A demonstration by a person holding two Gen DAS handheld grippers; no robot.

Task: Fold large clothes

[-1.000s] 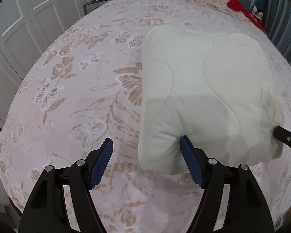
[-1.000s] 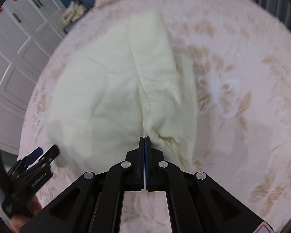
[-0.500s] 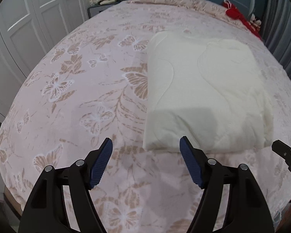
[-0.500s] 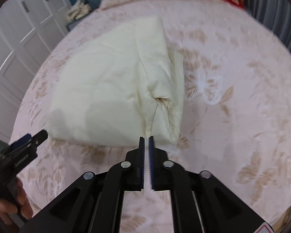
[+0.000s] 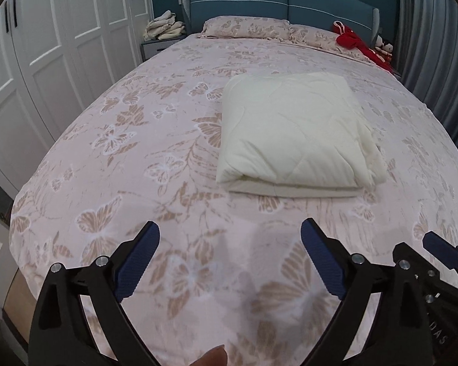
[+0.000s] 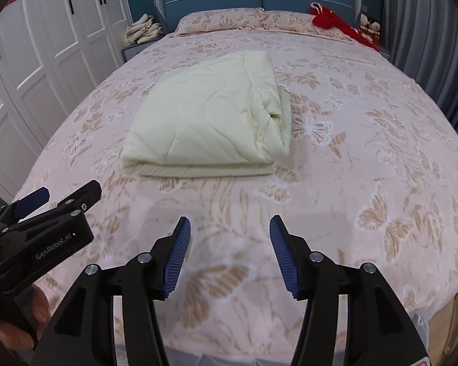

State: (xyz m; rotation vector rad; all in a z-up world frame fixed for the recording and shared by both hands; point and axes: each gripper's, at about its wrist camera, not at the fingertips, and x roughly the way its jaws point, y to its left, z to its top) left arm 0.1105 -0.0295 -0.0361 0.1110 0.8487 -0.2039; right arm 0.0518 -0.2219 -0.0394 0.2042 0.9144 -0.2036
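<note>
Both claws sit over the foot edge of the bed (image 6: 366,183), nearest you. The left claw (image 5: 229,259) is spread wide with nothing between its pads, and only bedspread shows below it. The right claw (image 6: 229,250) is also spread and empty. The jaws of both have just been opening, and neither touches the quilt.

The quilt (image 6: 207,116) lies farther up, around the middle of the bed, well apart from both claws and well short of the pillows (image 6: 223,19) at the head edge. It is a cream, padded, stitched piece, folded into a thick, roughly rectangular stack. Several layer edges show along the side facing the foot edge. The side toward the right edge of the bed is puckered and gathered, with a small dimple in it. The other sides look rounded and smooth.

Expect the quilt to be soft, bulky and springy, and light for its size. It will likely sag when lifted and puff open if released carelessly. It is not fragile, and the fabric should give the pads fair purchase.

If you must adjust it, take hold at the two near corners, pinching through all layers. Avoid gripping only the top layer, which would probably peel the fold apart. The fold appears finished or nearly so.
</note>
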